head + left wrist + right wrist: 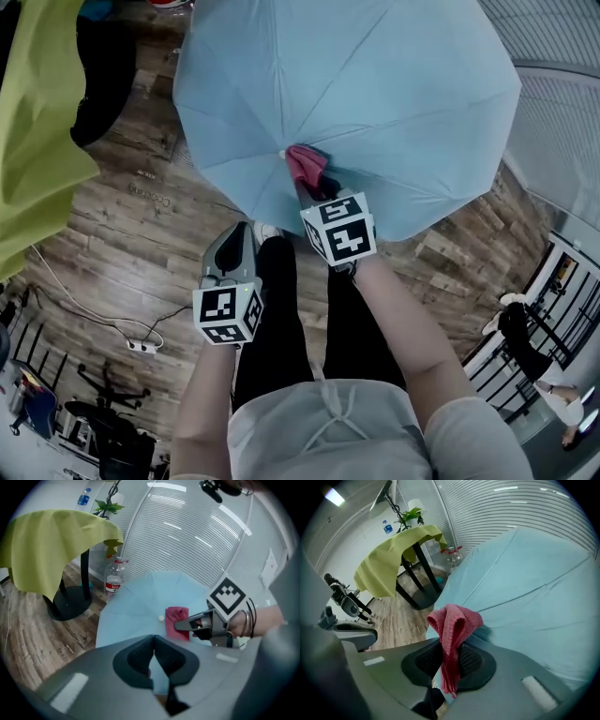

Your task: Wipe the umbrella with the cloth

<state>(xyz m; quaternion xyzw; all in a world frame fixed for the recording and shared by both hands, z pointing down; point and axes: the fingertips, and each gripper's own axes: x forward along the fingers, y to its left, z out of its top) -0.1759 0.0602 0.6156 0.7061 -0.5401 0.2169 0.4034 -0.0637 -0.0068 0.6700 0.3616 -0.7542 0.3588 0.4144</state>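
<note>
Wiping is under way — right gripper [450, 654] pinches the red cloth [454, 620] at the blue umbrella's [375, 94] centre; left gripper [153, 638] hangs near, jaws together. Next, I judge — sweep outward, pressing evenly.

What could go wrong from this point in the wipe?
The right gripper pinches only a narrow fold of the cloth; rubbing may tug it free. The umbrella rests open on the floor, the left gripper seemingly pinching just its edge, so a firm push might roll it toward the bottle.
</note>
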